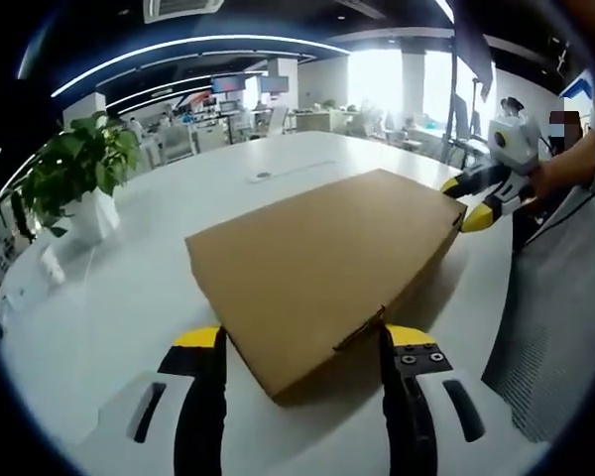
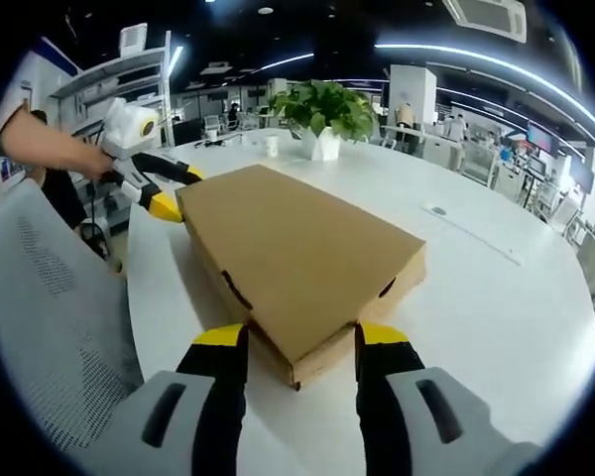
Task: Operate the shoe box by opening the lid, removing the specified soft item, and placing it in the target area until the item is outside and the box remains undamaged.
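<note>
Closest in the left gripper view, the left gripper [image 1: 302, 342] has its yellow-tipped jaws spread wide, one on each side of the near corner of the shoe box [image 1: 322, 268], and not squeezing it as far as the view tells. The box is plain brown cardboard, lid down and closed, lying flat on the white table [image 1: 129, 297]. At its far corner the right gripper [image 1: 463, 201] comes in from the right, jaws parted around that corner, a hand [image 1: 560, 174] gripping it.

Over to the right gripper view: the right gripper [image 2: 297, 342] shows its jaws wide apart, straddling the box's [image 2: 297, 258] near corner. Dark finger slots show on the box's sides. To the left, close by, stands a grey mesh chair back [image 2: 50, 317]. At the far corner the left gripper [image 2: 174, 190] sits with its jaws open about the cardboard edge, held by a hand [image 2: 84, 159].

Farther back on the table, a leafy green plant [image 2: 322, 107] stands in a white pot, well apart from the box. Beyond it lies an office with desks and ceiling light strips.
</note>
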Demonstrator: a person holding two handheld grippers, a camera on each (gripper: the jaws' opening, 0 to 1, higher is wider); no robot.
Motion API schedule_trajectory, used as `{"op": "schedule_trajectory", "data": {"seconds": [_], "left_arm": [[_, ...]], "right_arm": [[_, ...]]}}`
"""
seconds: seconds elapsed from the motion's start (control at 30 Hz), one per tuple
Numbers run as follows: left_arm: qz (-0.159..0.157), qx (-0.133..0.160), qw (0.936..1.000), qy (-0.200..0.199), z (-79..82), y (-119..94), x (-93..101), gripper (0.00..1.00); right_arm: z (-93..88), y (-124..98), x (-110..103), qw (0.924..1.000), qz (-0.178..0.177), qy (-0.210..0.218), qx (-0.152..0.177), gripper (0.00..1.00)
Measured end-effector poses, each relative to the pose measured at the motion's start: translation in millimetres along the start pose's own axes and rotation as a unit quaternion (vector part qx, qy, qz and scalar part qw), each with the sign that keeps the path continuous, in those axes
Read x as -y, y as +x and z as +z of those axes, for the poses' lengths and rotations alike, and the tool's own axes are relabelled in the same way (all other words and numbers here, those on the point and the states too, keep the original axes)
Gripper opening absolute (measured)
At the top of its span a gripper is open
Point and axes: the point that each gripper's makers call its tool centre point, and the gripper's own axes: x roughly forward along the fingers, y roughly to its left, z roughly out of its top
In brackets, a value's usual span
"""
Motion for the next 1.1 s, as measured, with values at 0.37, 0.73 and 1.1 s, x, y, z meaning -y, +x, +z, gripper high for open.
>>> {"op": "schedule_trajectory", "data": {"seconds": [0.37,0.73,1.1], "left_arm": [[0.002,0.003,0.9998,-0.018,-2.9,-4.6,-1.7,0.59],[-0.008,0.019,0.9979,-0.062,7.0,-9.8,2.4,0.62],[-0.013,0.044,0.9943,-0.097,24.1,-20.1,0.0,0.65]], "right_arm": [[0.0,-2.3,-1.1,0.9995,-0.004,0.029,0.010,0.38],[8.9,-6.2,-1.6,0.9980,-0.001,0.062,0.014,0.38],[22.4,-15.5,-4.7,0.9990,0.007,0.042,0.009,0.39]]}}
